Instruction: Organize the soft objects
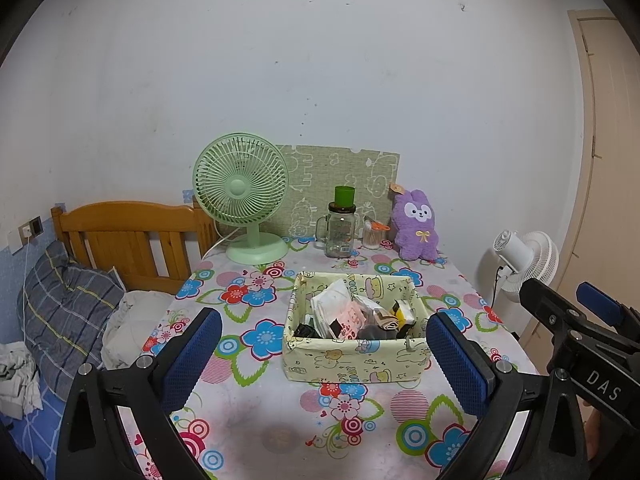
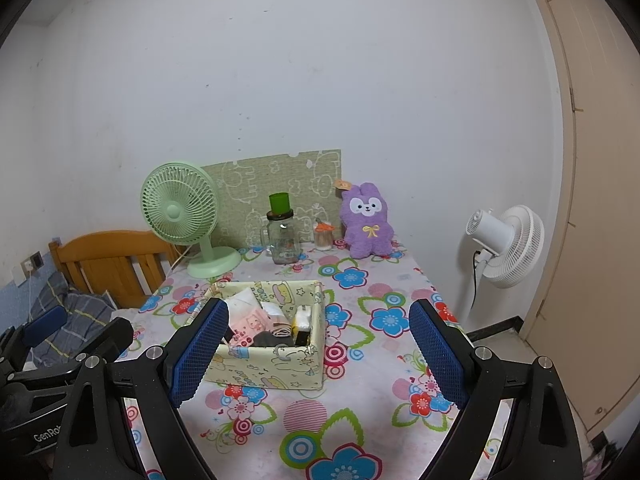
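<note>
Both grippers hang spread and empty over the near table edge, left gripper facing the fabric basket at mid-table, right gripper just beside it. Its jumbled pouches and rolled socks look light and squashy; pinch one at its bulk. A purple plush rabbit leans by the wall, likely light too.

White letters "DAS" on the black body of the right gripper, seen at the right edge of the left wrist view; white "GenRo", cut off by a black strut, on the black body of the left gripper, low at the left of the right wrist view; printed characters on the fabric storage box too small to read.
</note>
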A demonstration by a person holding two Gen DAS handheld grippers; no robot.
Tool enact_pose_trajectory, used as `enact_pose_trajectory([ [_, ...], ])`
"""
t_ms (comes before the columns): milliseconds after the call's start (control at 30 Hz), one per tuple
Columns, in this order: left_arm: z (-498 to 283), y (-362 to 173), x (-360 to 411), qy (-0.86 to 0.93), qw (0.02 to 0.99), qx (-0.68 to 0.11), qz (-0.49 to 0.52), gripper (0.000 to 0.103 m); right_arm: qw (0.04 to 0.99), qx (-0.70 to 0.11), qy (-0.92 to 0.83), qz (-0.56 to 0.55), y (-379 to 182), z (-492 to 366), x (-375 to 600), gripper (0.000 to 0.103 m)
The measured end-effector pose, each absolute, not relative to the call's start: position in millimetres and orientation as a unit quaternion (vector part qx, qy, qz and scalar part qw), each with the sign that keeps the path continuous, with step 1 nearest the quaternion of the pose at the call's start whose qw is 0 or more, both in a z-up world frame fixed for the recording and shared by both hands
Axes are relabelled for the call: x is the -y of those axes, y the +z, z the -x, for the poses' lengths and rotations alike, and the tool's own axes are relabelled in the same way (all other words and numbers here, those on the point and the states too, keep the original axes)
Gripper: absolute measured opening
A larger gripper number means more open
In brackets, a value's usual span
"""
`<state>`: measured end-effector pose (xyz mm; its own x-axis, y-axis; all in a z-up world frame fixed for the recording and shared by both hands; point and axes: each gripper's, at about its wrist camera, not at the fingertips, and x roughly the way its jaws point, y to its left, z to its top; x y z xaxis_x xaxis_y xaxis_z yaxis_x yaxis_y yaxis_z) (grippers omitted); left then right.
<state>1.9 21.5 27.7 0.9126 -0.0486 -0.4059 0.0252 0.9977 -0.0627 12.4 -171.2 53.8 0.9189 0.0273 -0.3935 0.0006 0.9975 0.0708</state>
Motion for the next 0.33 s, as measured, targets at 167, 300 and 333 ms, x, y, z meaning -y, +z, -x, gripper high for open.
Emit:
enact_pose_trajectory([
  [167, -1.8, 27.7, -21.3, -0.019, 0.977, -0.209, 0.028, 0.103, 0.979, -0.203, 0.006, -0.035, 53.3, -12.1, 171.6, 0.093],
  [300, -2.9, 27.0, -21.7, -0.019, 0.977, -0.211, 0.028, 0.103, 0.978, -0.205, 0.005, -0.034, 52.9, -12.0, 171.8, 0.093],
  [333, -3.2, 27.0, -21.6, -0.019, 0.977, -0.211, 0.027, 0.103, 0.978, -0.204, 0.005, -0.034, 52.9, -11.7, 172.1, 0.093],
])
